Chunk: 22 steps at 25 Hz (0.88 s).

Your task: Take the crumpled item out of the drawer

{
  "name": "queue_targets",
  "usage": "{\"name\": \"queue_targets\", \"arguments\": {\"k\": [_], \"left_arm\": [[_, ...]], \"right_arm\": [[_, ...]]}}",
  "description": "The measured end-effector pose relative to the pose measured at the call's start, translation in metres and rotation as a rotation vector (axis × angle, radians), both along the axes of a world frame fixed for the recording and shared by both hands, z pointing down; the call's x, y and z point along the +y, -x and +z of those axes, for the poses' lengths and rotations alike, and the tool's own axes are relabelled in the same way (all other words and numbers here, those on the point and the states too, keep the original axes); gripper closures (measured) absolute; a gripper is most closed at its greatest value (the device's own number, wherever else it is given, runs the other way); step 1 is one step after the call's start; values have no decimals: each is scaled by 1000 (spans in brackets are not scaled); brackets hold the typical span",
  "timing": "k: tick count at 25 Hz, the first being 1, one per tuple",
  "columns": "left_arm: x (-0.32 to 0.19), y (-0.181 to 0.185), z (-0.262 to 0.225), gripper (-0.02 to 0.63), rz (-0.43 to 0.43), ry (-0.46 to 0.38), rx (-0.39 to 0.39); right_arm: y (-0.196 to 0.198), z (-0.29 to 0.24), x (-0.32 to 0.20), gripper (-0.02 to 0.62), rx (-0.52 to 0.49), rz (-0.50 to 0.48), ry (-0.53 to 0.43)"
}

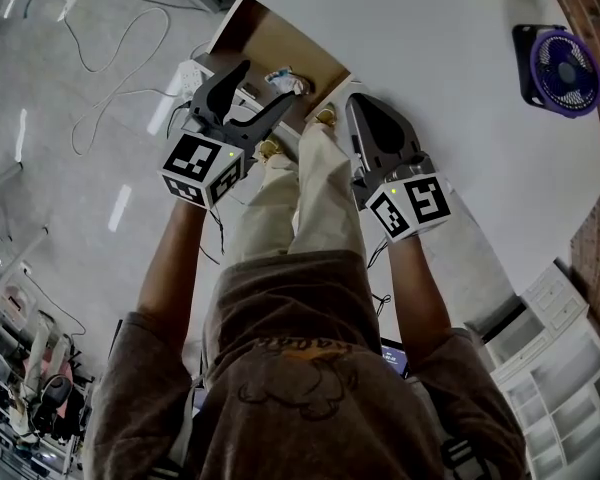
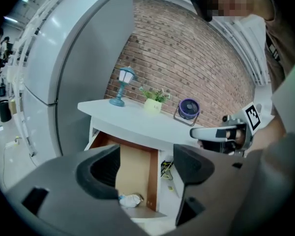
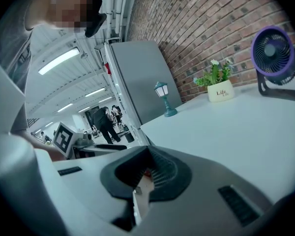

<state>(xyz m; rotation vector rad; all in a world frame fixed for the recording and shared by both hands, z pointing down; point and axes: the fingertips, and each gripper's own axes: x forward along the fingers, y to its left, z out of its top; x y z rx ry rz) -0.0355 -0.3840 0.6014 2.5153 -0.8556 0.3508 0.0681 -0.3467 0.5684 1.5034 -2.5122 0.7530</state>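
Observation:
The wooden drawer [image 1: 270,43] stands pulled out from under the white table [image 1: 430,48]. A crumpled white item [image 1: 287,81] lies at the drawer's near end. My left gripper [image 1: 252,96] hangs just in front of it, open, with nothing between its fingers. In the left gripper view the crumpled item [image 2: 130,199] shows low between the wide-apart pads [image 2: 101,171], on the drawer floor [image 2: 135,171]. My right gripper [image 1: 355,103] is held over the table edge to the right of the drawer, shut and empty; its jaws [image 3: 145,173] meet over the tabletop.
On the table stand a purple fan [image 1: 565,68], a small potted plant [image 2: 154,102] and a blue lamp [image 2: 124,85], against a brick wall. A tall grey cabinet [image 2: 64,58] is left of the table. Cables [image 1: 110,58] trail on the floor; white shelves [image 1: 560,368] stand at right.

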Motion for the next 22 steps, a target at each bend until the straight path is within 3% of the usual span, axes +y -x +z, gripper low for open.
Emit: {"name": "queue_targets", "arguments": {"k": [14,22], "left_arm": [[-1,-21,65,261,279,4,-241],[6,-39,119,261,526,-10,-414]], "right_arm": [[0,4,3,598,-3,22,12],[-1,9,3,598,-2,30,20]]}}
